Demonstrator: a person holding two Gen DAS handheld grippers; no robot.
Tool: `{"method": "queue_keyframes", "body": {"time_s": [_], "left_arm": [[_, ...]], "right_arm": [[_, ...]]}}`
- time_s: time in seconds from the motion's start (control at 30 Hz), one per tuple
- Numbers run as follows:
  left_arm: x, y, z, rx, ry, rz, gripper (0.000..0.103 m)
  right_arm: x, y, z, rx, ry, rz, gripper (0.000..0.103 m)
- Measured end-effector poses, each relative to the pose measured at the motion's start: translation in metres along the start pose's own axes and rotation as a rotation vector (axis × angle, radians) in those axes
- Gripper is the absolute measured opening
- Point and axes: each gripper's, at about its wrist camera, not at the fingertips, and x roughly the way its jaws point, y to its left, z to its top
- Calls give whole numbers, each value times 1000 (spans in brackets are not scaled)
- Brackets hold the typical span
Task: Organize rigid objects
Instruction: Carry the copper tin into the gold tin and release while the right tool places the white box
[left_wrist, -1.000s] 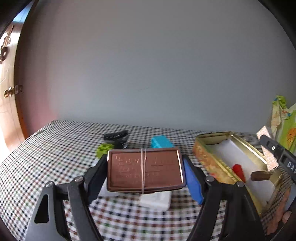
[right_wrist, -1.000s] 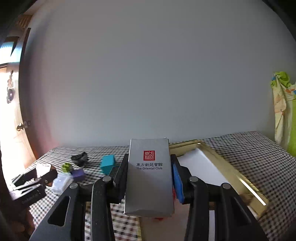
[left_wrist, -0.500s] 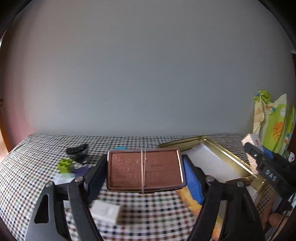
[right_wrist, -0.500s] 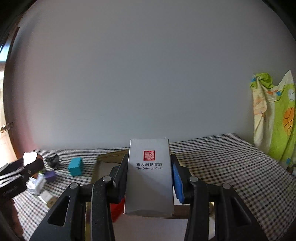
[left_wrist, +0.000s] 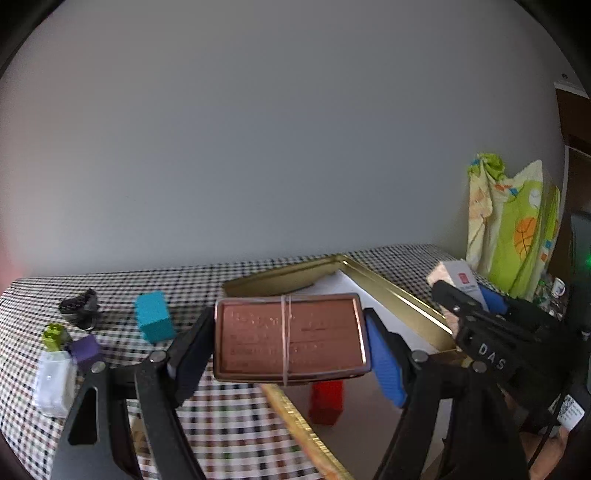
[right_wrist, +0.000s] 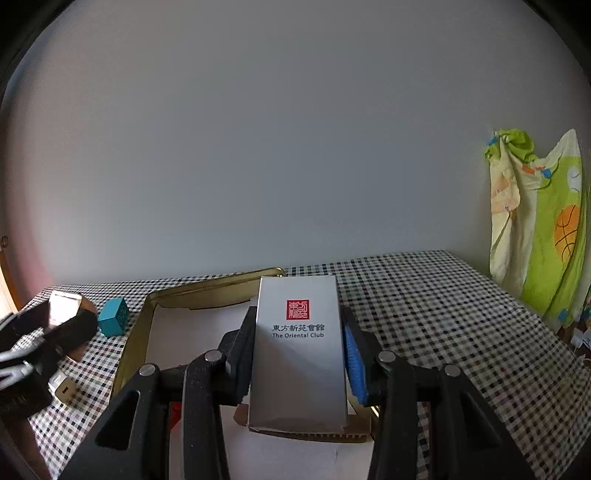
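- Nearest, the left gripper is closed on a copper-coloured flat case bound with a rubber band, pinched at both short ends, so the long axis runs 9 to 3 o'clock across the fingers.
- Likewise, the right gripper clamps a silver "The Oriental Club" box by its long sides; its long axis points to 12 o'clock, away from the camera.
- Just beyond and below both loads lies the open gold tin, white-lined, its length running toward 12 o'clock in the right wrist view; a red block already sits inside.
- My judgement: the silver box hangs right over the tin's near end and lines up with its length, so the right hand is nearer to a drop. The copper case sits over the tin's left rim, crosswise, and probably needs shifting toward 3 o'clock.
- Farther, at 10 o'clock on the checked tablecloth, wait a teal block, purple block, green piece, white charger and black clip.
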Motion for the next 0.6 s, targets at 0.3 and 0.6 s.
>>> {"method": "queue_keyframes", "body": {"time_s": [0.3, 0.6], "left_arm": [[17, -22, -8, 46, 55, -19, 77], [26, -26, -16, 69, 87, -9, 77]], "right_arm": [[10, 5, -2, 17, 54, 9, 45], [19, 6, -8, 26, 111, 6, 45]]}}
